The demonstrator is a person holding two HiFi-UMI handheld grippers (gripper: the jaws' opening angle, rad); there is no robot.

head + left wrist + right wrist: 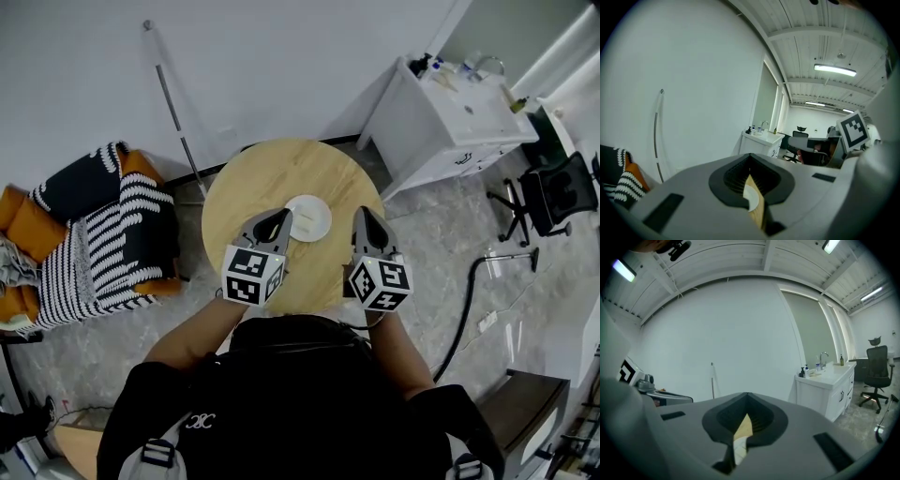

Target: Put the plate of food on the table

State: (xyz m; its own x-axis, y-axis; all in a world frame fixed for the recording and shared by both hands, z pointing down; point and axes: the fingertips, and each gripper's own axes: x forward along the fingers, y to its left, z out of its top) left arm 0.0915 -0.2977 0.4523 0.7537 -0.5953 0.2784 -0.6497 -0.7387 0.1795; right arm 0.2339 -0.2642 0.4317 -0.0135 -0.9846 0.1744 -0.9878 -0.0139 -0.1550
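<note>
A white plate [315,221] with a pale bit of food lies on the round wooden table [281,169], just past its middle. My left gripper [281,216] hovers over the table with its tip at the plate's left edge; its jaws are shut and hold nothing. My right gripper [360,214] hangs over the table's right rim, a short way right of the plate, jaws shut and empty. In the left gripper view the left gripper [750,157] shows a sliver of plate [751,197] and wood under its closed jaws. The right gripper [747,399] points at the far wall.
An orange armchair with a black-and-white striped blanket [112,234] stands left of the table. A white sink cabinet [450,117] is at the back right, a black office chair [553,192] beyond it. A black hose [467,305] runs over the floor at right. A pole [173,103] leans on the wall.
</note>
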